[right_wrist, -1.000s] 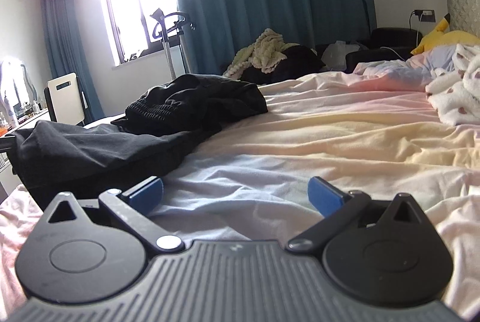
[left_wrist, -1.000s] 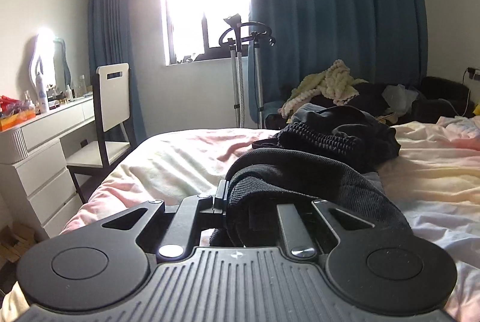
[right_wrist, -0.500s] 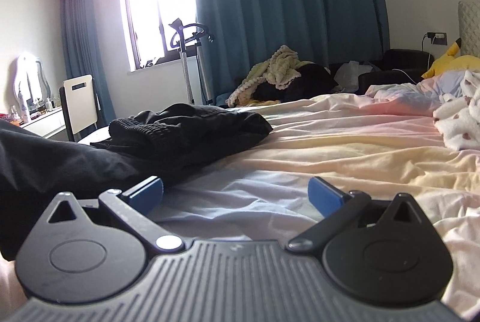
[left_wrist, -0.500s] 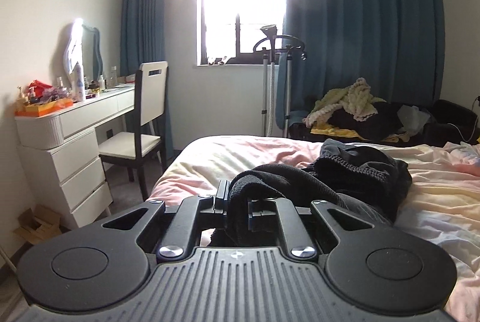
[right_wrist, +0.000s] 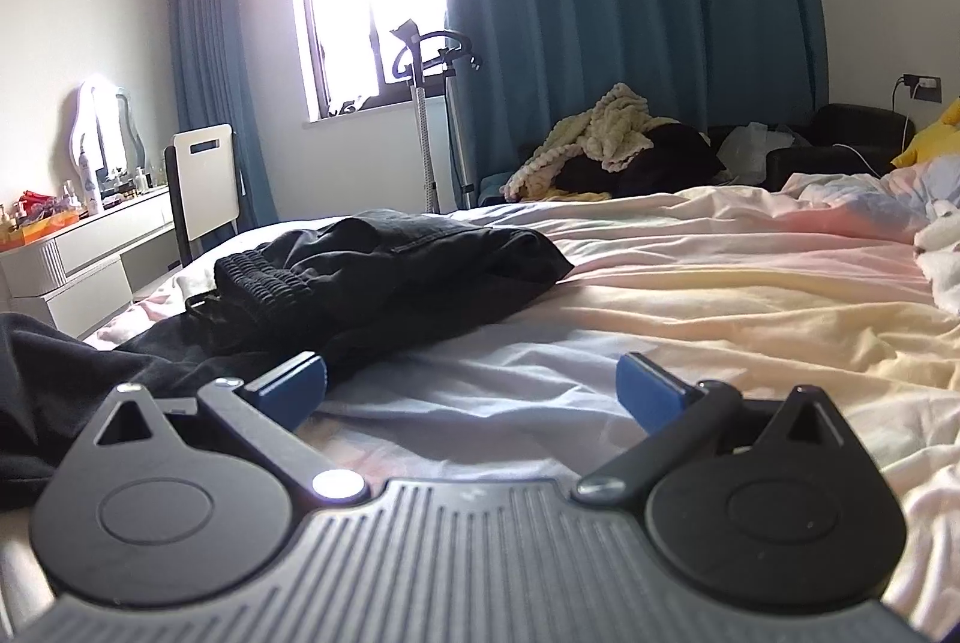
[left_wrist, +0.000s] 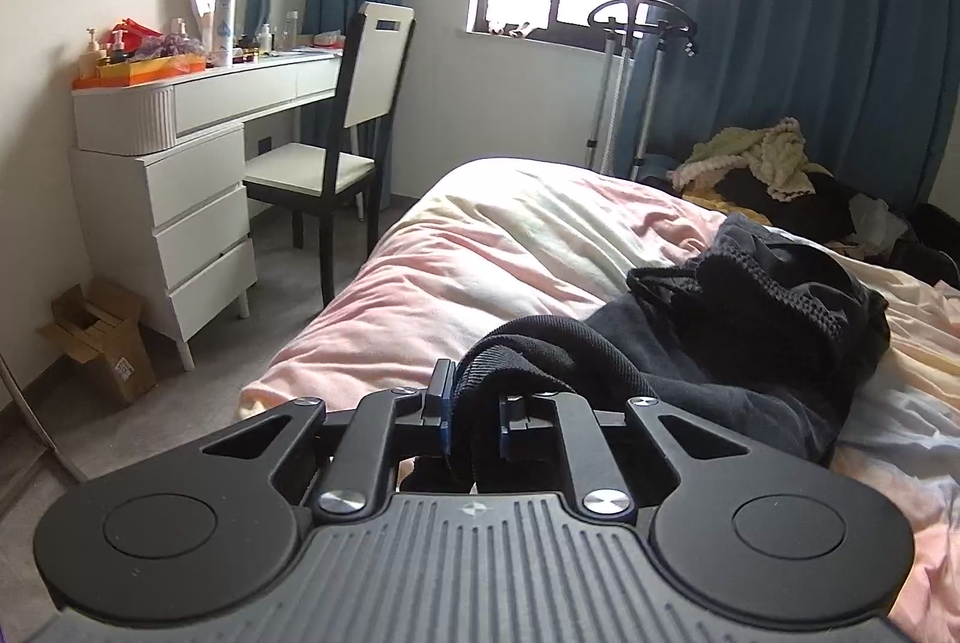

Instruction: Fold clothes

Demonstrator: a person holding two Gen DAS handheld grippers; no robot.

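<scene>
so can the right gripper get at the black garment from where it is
Probably yes: the right gripper is open and empty, the black garment lies just ahead to its left on the bed, nothing between.

Black garment (left_wrist: 708,343), ribbed knit band (right_wrist: 264,277), centre of frame. Bedsheet (right_wrist: 690,295) pastel pink, yellow, white. Curtains (right_wrist: 600,13) teal blue, upper right. Dresser (left_wrist: 180,199) white, orange tray (left_wrist: 138,73) on top, left. Chair (left_wrist: 354,115) white and black. Gripper pads (right_wrist: 651,391) blue.
</scene>
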